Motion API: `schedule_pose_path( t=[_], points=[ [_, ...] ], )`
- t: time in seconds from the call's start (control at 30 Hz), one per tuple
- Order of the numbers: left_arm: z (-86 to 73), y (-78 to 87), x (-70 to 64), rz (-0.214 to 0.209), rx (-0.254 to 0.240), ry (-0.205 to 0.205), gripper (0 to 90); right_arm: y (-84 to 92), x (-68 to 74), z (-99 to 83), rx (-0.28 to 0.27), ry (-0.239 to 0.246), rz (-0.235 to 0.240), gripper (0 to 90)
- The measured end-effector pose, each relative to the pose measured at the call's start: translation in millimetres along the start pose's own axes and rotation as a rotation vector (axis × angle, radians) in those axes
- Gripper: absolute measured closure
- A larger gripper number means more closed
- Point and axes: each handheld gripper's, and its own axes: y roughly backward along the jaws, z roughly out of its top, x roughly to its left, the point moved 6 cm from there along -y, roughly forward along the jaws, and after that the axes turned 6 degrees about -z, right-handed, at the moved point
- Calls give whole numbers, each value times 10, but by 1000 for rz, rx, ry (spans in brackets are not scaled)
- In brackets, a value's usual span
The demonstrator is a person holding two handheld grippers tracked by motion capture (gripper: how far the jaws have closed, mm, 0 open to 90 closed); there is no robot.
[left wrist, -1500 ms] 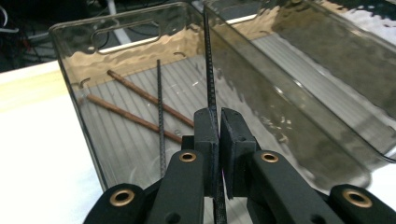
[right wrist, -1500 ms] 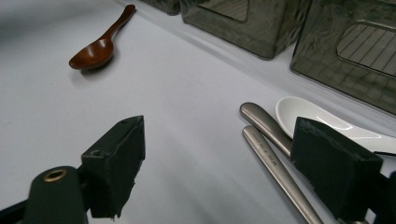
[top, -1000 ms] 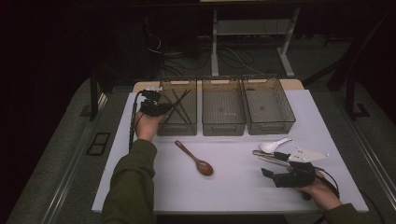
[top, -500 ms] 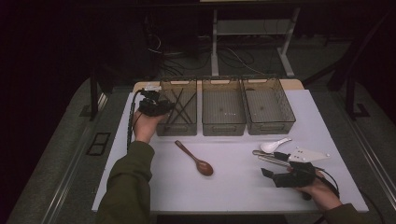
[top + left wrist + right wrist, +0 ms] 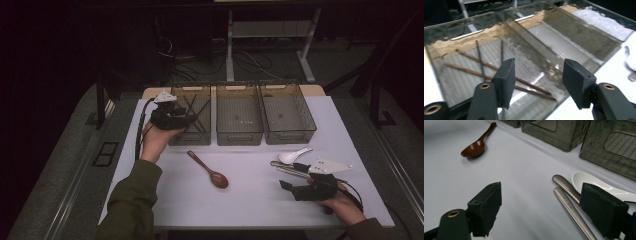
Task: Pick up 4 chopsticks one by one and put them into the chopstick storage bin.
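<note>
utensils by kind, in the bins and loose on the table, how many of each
chopsticks in the left bin: 4
wooden spoon: 1
white spoon: 1
metal handles, ends hidden: 2
total: 8

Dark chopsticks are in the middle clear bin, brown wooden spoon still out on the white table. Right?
Not quite: the dark chopsticks lie in the leftmost clear plastic bin, not the middle one, as the high view shows. The brown wooden spoon is indeed out on the white table.
</note>
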Motion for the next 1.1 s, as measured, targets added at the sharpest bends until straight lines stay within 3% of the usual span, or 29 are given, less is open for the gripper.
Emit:
schedule_pose_path(
  t=[0.33,0.6,0.77,1.1],
  points=[
    [-112,64,-306,-73,-23,-63,355,-2,3,0,1,0,0,176],
    [-347,99,-491,-111,-27,-67,321,6,-16,4,0,-10,2,176],
    [-523,93,-592,-107,-6,-97,288,2,-20,20,2,-20,5,175],
    [-831,224,-691,-121,-1,-101,246,15,-64,32,11,-21,-6,164]
  ],
)
